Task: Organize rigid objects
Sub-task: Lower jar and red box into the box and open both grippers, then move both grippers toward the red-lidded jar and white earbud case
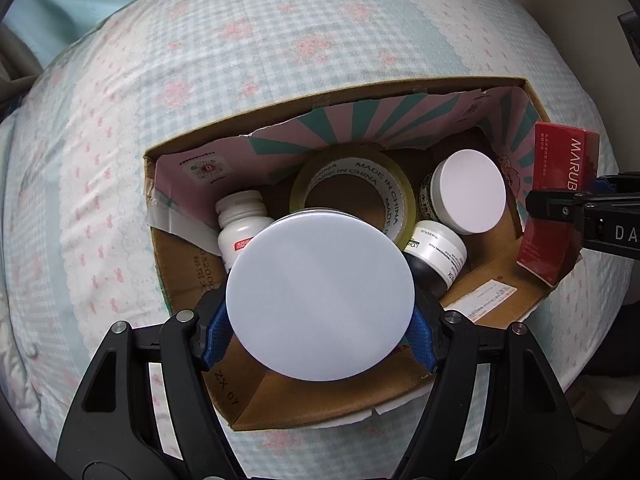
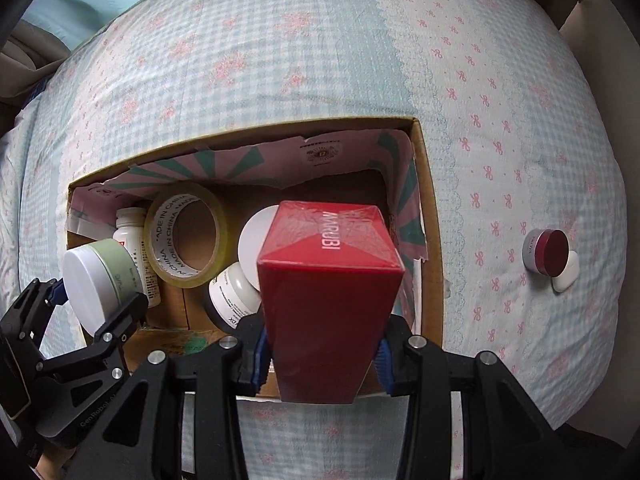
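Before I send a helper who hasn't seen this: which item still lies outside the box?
On the bedspread, look right of the cardboard box. There lies a small jar on its side, red-lidded, touching a white piece.

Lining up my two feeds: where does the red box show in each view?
Left wrist: red box at the far right edge, held by the right gripper.
Right wrist: red box at lower centre, between that gripper's fingers.
Shared landmark: the tape roll inside the cardboard box.

Tape roll point(image 2: 185, 240) in box point(image 2: 434, 240), between bottle point(image 2: 130, 236) and jars point(image 2: 236, 292).
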Demonstrator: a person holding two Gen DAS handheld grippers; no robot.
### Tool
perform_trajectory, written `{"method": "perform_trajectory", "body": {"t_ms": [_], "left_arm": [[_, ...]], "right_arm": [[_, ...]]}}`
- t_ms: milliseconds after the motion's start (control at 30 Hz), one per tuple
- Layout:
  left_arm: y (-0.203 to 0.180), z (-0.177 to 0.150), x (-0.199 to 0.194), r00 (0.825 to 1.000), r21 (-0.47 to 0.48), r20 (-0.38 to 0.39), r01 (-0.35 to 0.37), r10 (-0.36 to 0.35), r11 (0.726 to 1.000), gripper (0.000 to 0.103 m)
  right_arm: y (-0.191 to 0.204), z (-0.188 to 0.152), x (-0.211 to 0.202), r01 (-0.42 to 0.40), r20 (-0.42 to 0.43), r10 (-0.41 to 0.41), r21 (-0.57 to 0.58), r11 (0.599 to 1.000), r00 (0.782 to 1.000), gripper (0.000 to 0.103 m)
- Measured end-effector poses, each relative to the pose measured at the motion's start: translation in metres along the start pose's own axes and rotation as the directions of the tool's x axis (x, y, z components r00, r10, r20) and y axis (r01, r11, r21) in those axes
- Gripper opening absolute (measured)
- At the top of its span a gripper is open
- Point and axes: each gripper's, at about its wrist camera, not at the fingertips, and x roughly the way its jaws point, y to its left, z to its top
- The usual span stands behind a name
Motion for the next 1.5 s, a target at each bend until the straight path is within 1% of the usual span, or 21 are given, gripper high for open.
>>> {"method": "perform_trajectory", "body": {"t_ms": [33, 67, 100, 133, 200, 267, 367, 433, 500, 600, 767, 867, 933, 1000, 1100, 1267, 1367, 1433, 1500], "left_arm": [[0.000, 0.000, 0.003, 1.000, 0.002, -0.014, 0.006, -0.006, 1.000, 0.070], [0.000, -0.001, 0.004, 1.000, 0.004, -0.020, 0.020, -0.020, 1.000, 0.077], [0.000, -0.001, 0.002, 0.999, 0.007, -0.013, 0.033, -0.033, 0.999, 0.101], [0.000, -0.002, -0.002, 0.999, 0.010, 0.006, 0.039, -0.039, 0.999, 0.103], [0.000, -0.003, -0.010, 0.999, 0.015, 0.021, 0.029, -0.029, 0.999, 0.103], [0.003, -0.005, -0.014, 1.000, 0.008, 0.015, 0.020, -0.020, 1.000, 0.103], [0.006, -0.010, -0.021, 1.000, -0.004, 0.013, 0.028, -0.028, 1.000, 0.103], [0.007, -0.012, -0.027, 1.000, -0.004, 0.017, 0.021, -0.021, 1.000, 0.103], [0.009, -0.013, -0.035, 1.000, -0.006, 0.027, 0.011, -0.011, 1.000, 0.103], [0.013, -0.015, -0.045, 0.999, -0.025, 0.036, 0.020, -0.020, 0.999, 0.103], [0.019, -0.019, -0.065, 0.998, -0.049, 0.059, 0.002, 0.001, 0.999, 0.103], [0.022, -0.022, -0.078, 0.997, -0.061, 0.071, -0.009, 0.014, 0.998, 0.103], [0.023, -0.024, -0.088, 0.998, -0.083, 0.070, 0.001, 0.005, 0.997, 0.103], [0.022, -0.026, -0.100, 0.997, -0.106, 0.074, 0.014, -0.006, 0.994, 0.103], [0.016, -0.028, -0.122, 0.994, -0.127, 0.105, 0.021, -0.007, 0.992, 0.103], [-0.006, -0.024, -0.151, 0.990, -0.140, 0.140, 0.008, 0.012, 0.990, 0.103], [-0.027, -0.018, -0.167, 0.986, -0.124, 0.164, -0.011, 0.031, 0.992, 0.103], [-0.044, -0.014, -0.176, 0.982, -0.115, 0.184, -0.023, 0.044, 0.993, 0.103], [-0.064, -0.009, -0.186, 0.977, -0.115, 0.205, -0.039, 0.062, 0.993, 0.103]], "right_arm": [[-0.001, 0.000, 0.004, 0.003, -0.012, -0.003, 0.001, 1.000, 1.000, 0.039], [-0.002, 0.000, 0.007, -0.004, -0.016, 0.004, 0.004, 1.000, 1.000, 0.041], [-0.004, 0.000, 0.006, -0.025, -0.011, 0.026, 0.011, 1.000, 1.000, 0.048], [-0.006, -0.001, 0.005, -0.049, -0.002, 0.049, 0.020, 0.999, 0.999, 0.054], [-0.008, -0.003, -0.004, -0.070, 0.035, 0.069, 0.025, 0.997, 0.997, 0.103], [-0.010, -0.009, -0.017, -0.074, 0.094, 0.071, 0.029, 0.997, 0.993, 0.103], [-0.013, -0.016, -0.021, -0.078, 0.078, 0.074, 0.045, 0.996, 0.994, 0.103], [-0.014, -0.020, -0.022, -0.069, 0.072, 0.066, 0.048, 0.996, 0.995, 0.103], [-0.013, -0.023, -0.027, -0.065, 0.082, 0.061, 0.043, 0.997, 0.995, 0.103], [-0.012, -0.027, -0.035, -0.060, 0.098, 0.056, 0.037, 0.998, 0.994, 0.103], [-0.004, -0.032, -0.050, -0.093, 0.129, 0.091, 0.013, 0.996, 0.987, 0.103], [0.001, -0.035, -0.060, -0.099, 0.142, 0.098, 0.001, 0.995, 0.985, 0.103], [0.002, -0.039, -0.068, -0.106, 0.151, 0.103, 0.006, 0.994, 0.983, 0.103], [0.000, -0.043, -0.075, -0.132, 0.135, 0.127, 0.024, 0.991, 0.983, 0.103], [-0.006, -0.052, -0.092, -0.140, 0.152, 0.134, 0.034, 0.990, 0.979, 0.103], [-0.027, -0.069, -0.125, -0.132, 0.216, 0.124, 0.024, 0.991, 0.968, 0.103], [-0.052, -0.079, -0.149, -0.103, 0.272, 0.095, 0.015, 0.995, 0.957, 0.103], [-0.074, -0.087, -0.165, -0.069, 0.312, 0.063, 0.008, 0.998, 0.948, 0.103], [-0.099, -0.096, -0.178, 0.007, 0.357, -0.008, 0.005, 1.000, 0.934, 0.103]]}}
